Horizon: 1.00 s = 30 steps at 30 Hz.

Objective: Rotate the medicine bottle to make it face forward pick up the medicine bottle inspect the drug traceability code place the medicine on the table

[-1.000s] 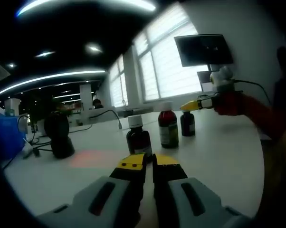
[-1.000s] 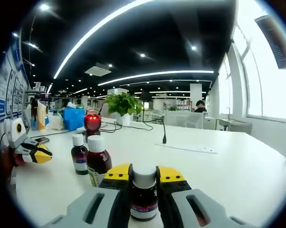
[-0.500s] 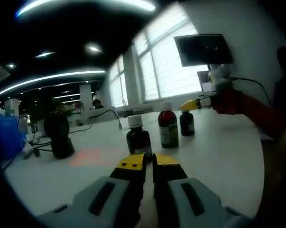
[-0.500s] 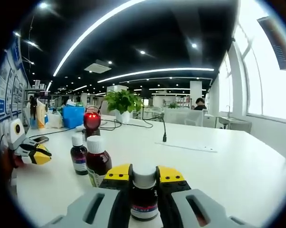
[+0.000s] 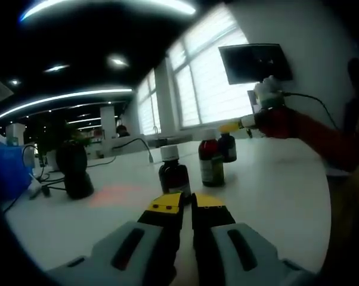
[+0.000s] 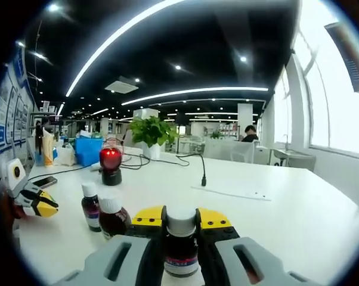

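A small brown medicine bottle (image 6: 180, 245) with a white cap stands upright between the jaws of my right gripper (image 6: 180, 217), which is shut on it. In the left gripper view the same bottle (image 5: 227, 148) hangs above the white table (image 5: 275, 190) under the right gripper (image 5: 232, 126). Two more brown bottles stand on the table, one with a green label (image 5: 211, 162) and a darker one (image 5: 174, 173); the right gripper view has them low at the left (image 6: 112, 216) (image 6: 90, 205). My left gripper (image 5: 186, 203) is shut on nothing, a little short of the darker bottle.
A black scanner stand with a red light (image 6: 110, 165) stands further along the table, with a potted plant (image 6: 151, 132), a thin microphone (image 6: 203, 171) and a sheet of paper (image 6: 230, 192). The left gripper (image 6: 47, 206) sits at the table's left. A person's red sleeve (image 5: 322, 140) reaches in.
The right gripper has raised its bottle off the table, up and towards the other two bottles in the left gripper view. The left gripper has stayed put.
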Available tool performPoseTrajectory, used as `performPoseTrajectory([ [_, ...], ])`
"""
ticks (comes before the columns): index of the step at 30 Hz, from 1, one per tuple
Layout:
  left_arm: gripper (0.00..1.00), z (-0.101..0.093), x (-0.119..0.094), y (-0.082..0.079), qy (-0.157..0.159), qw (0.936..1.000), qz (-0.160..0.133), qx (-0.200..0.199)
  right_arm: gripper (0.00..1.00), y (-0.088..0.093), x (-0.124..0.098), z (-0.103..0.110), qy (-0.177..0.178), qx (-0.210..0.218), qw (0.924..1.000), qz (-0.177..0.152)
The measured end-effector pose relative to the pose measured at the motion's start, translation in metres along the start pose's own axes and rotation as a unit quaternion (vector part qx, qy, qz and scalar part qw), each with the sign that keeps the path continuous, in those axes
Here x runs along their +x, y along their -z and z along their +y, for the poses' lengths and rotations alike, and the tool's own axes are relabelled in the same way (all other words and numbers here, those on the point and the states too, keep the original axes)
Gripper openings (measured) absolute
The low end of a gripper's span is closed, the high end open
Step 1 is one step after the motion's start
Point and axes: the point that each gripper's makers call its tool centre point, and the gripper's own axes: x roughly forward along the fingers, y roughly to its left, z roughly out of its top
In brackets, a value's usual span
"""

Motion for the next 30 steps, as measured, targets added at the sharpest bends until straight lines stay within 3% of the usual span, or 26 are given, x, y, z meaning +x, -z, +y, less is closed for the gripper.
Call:
performPoseTrajectory([
  [14, 0.00, 0.005, -0.001, 0.000, -0.004, 1.0000, -0.005, -0.005, 0.15, -0.025, 0.030, 0.000, 0.001, 0.009, 0.9999, -0.007],
  [30, 0.00, 0.004, -0.001, 0.000, -0.001, 0.9999, -0.005, -0.011, 0.15, -0.041, 0.085, 0.007, -0.021, 0.013, 0.9997, 0.000],
])
